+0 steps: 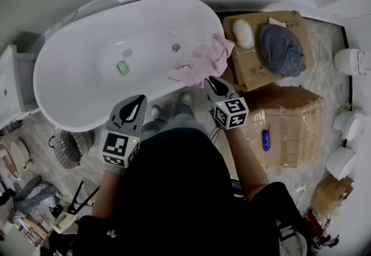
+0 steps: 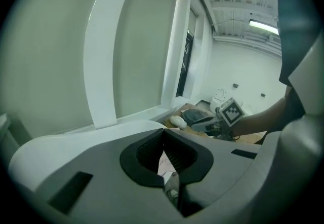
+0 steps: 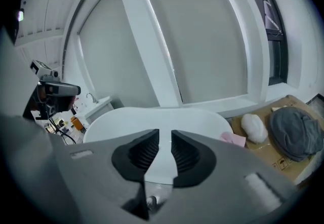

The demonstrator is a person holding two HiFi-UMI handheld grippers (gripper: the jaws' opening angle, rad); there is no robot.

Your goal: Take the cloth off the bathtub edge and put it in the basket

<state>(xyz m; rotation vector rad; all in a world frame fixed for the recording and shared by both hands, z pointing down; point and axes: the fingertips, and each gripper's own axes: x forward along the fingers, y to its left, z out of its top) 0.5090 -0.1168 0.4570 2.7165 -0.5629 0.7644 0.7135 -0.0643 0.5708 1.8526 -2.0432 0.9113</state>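
The pink cloth (image 1: pixel 203 61) lies draped over the right-hand rim of the white bathtub (image 1: pixel 43 92), just right of centre in the head view, one end hanging inside the tub. The right gripper (image 1: pixel 213 84) hovers just below the cloth, not touching it; in its own view its jaws stand a narrow gap apart with nothing between them, and the cloth shows as a small pink patch to the right of centre. The left gripper (image 1: pixel 136 104) sits lower, left of centre, over the tub's near rim, its jaw tips pressed together and empty. A dark wire basket (image 1: pixel 69 147) stands on the floor at lower left, below the tub
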